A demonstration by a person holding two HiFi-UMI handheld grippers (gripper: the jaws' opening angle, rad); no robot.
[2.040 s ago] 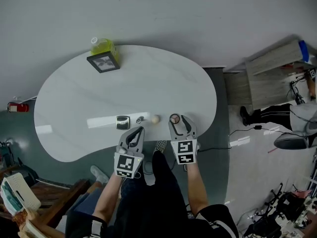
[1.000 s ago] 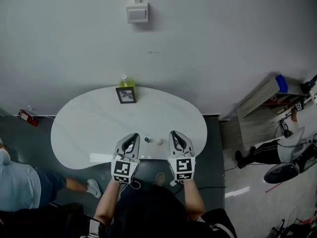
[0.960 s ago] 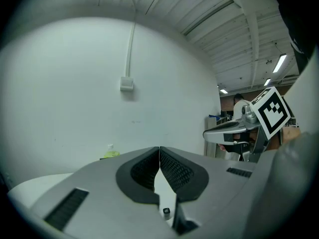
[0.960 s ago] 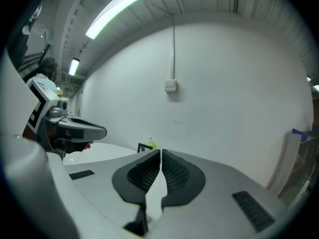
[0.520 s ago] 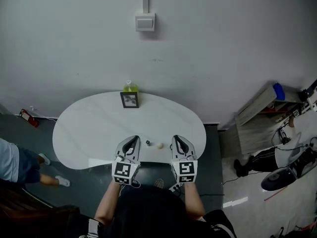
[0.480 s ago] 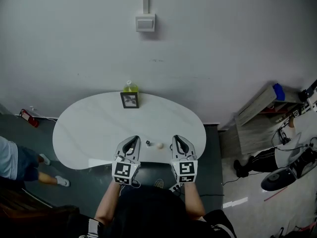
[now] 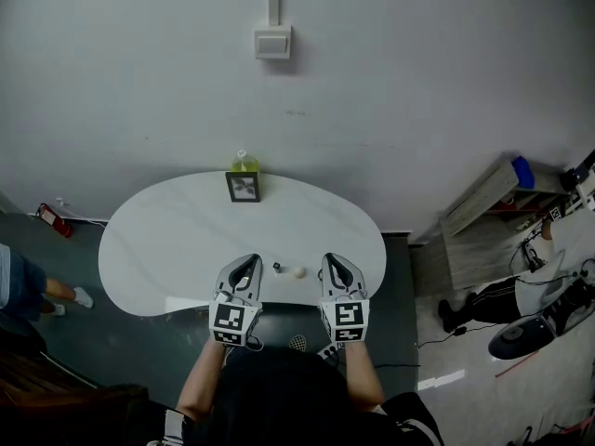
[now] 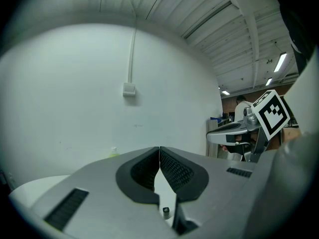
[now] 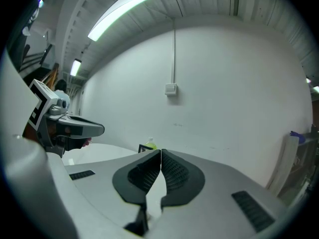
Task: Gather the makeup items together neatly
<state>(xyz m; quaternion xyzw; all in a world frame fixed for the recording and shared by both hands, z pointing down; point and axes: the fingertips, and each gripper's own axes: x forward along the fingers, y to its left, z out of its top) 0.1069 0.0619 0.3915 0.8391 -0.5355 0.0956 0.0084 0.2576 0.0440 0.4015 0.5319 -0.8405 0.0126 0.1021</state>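
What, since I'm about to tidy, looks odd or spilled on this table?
Nothing stands out. A small dark item and a pale round item lie together near the table's front edge; no spill or damage shows.

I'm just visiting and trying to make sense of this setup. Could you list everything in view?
table: one, white, rounded, against the wall
picture frame: one, dark, at the table's far edge
bottle: one, yellow-green, behind the frame
small dark item: one, near edge of the table, between the grippers
round item: one, cream, just right of the dark item
switch box: one, white, on the wall above the table
left gripper: one, grey, at the near edge; fingers shut, nothing held
right gripper: one, grey, beside it; also shut and empty
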